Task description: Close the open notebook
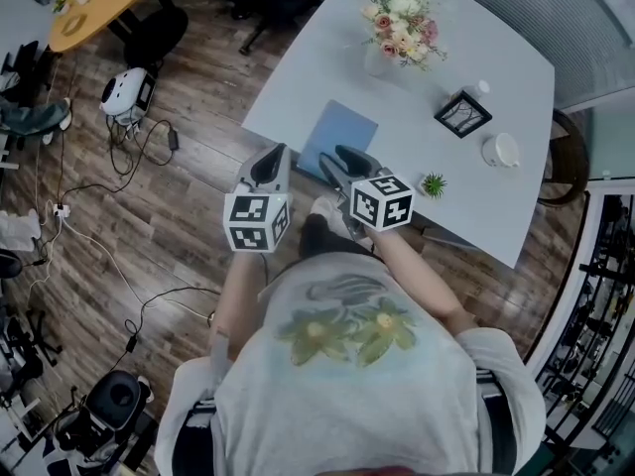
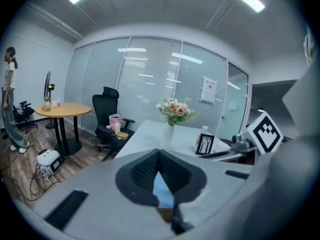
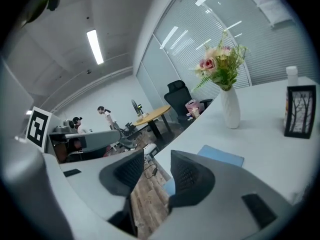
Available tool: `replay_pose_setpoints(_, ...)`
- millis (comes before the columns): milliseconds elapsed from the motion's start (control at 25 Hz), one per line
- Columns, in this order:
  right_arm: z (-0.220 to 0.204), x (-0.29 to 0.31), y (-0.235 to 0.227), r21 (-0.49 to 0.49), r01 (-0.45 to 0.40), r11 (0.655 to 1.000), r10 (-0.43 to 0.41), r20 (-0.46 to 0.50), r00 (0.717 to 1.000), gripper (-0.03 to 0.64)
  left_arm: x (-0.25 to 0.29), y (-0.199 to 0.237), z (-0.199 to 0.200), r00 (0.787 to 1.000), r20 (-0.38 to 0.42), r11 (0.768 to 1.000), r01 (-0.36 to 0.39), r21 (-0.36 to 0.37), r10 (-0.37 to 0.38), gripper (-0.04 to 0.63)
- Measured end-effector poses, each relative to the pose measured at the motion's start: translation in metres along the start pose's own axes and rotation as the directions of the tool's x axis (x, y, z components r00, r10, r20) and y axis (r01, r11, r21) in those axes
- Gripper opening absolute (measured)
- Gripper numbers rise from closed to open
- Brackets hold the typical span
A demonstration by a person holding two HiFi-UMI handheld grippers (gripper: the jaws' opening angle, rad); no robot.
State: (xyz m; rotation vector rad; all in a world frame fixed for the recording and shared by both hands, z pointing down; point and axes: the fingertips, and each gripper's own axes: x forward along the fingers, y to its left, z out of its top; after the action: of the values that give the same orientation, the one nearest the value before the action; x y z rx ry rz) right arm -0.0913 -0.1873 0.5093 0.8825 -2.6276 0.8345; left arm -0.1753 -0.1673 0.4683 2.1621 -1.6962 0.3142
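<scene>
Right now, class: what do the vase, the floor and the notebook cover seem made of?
Vase: probably glazed ceramic; white, ribbed, faintly glossy. Floor: wood or wood-look planks; grain and board seams show. Notebook cover: flat matte blue, card or plastic; cannot tell which.

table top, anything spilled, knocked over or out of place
Nothing stands out. The blue notebook lies flat and closed near the table edge; the flower vase, the picture frame and the small plant stand upright.
</scene>
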Motion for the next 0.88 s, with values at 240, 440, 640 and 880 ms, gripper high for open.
replay_pose_setpoints(240, 0.013, -0.024, 0.009, -0.1, 0.042, 0.994, -0.036, 0.062, 0.997, 0.11, -0.005, -0.023, 0.005, 1.0, 0.01, 0.999, 0.025, 0.04, -0.026, 0.003)
replay_pose_setpoints(440, 0.017, -0.044, 0.015, -0.145, 0.066, 0.987, -0.052, 0.1, 0.994, 0.064, -0.011, -0.042, 0.006, 0.999, 0.019, 0.997, 0.049, 0.058, -0.05, 0.003)
replay_pose_setpoints(640, 0.015, -0.064, 0.019, -0.167, 0.094, 0.981, -0.075, 0.115, 0.99, 0.035, -0.02, -0.062, 0.006, 0.997, 0.021, 0.995, 0.076, 0.072, -0.078, 0.003)
replay_pose_setpoints(880, 0.009, -0.083, 0.027, -0.252, 0.139, 0.958, -0.115, 0.105, 0.988, 0.025, -0.031, -0.079, -0.003, 0.995, 0.016, 0.993, 0.097, 0.074, -0.099, 0.003)
